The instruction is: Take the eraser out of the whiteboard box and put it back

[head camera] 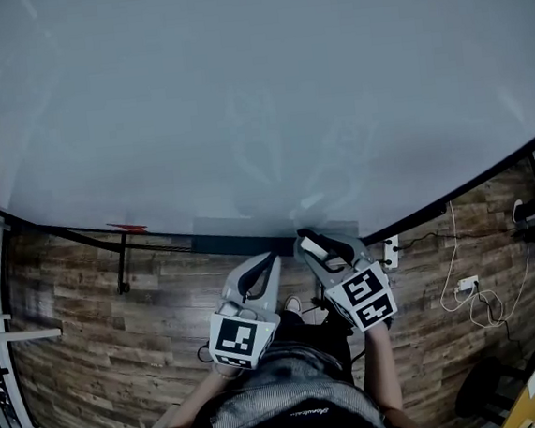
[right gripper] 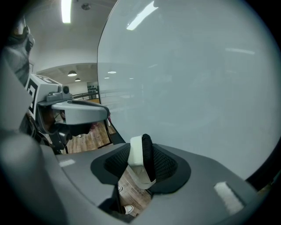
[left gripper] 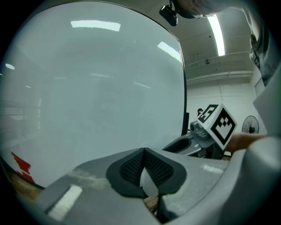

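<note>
We face a big whiteboard (head camera: 238, 98) that fills most of the head view, its surface blank and shiny with ceiling lights reflected in it. Under its dark lower edge lies a wooden floor (head camera: 98, 309) of brown planks. Below us, at the bottom of the head view, we see our own torso (head camera: 287, 413) and both forearms reaching out toward the board. Our left gripper (left gripper: 144, 151) is held just before the board's lower edge, with its dark ribbed pads brought together at the tips and nothing between them. Our right gripper (right gripper: 142, 163) is just beside it, a little nearer the board, and it is clamped on the eraser (right gripper: 137, 151), which stands upright between the pads with its white body on one side and its black felt on the other. So the eraser is out in the open, held up close to the bottom of the board. A darker grey strip (head camera: 250, 224) runs along the board's lower edge just in front of both grippers; we cannot tell if this is the box. Off to the right, white cables (head camera: 467, 285) trail over the floor. A small red mark (head camera: 128, 227) sits at the board's lower edge on the left.
</note>
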{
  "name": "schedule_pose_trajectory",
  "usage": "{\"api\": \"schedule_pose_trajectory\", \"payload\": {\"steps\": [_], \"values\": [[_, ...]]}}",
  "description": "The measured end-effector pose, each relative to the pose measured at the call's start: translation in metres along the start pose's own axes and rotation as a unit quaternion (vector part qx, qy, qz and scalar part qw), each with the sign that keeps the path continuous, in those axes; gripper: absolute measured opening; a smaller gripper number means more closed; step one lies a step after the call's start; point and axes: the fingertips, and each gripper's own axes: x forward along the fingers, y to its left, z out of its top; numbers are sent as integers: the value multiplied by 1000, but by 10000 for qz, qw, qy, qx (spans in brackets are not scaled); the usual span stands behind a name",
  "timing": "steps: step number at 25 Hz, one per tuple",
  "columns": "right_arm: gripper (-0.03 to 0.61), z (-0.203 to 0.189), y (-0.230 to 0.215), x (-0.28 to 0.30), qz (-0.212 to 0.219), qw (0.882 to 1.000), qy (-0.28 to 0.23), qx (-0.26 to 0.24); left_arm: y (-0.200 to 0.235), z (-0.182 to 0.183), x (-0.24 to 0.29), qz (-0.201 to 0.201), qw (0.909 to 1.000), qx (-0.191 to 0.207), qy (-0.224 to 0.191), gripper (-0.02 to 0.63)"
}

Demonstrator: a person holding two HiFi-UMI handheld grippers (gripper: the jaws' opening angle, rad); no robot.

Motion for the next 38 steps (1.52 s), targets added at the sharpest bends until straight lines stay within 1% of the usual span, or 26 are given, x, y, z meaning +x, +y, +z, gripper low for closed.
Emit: {"api": "schedule_pose_trajectory", "payload": {"steps": [11,21,28,38], "values": [[160,-21,-4,18,-10,9998,209,60,4,-1,-1,37,10000,-49,6,2],[160,-36,-7,28,-58,9994,279,205,5,-4,1,31,10000,-58,29,2],[161,-36,-9,28,-108,9992,126,376,7,-4,1,54,10000,-65,25,2],[163,-38,-8,28,-129,9991,114,398,7,-4,1,58,10000,-80,15,2]]}}
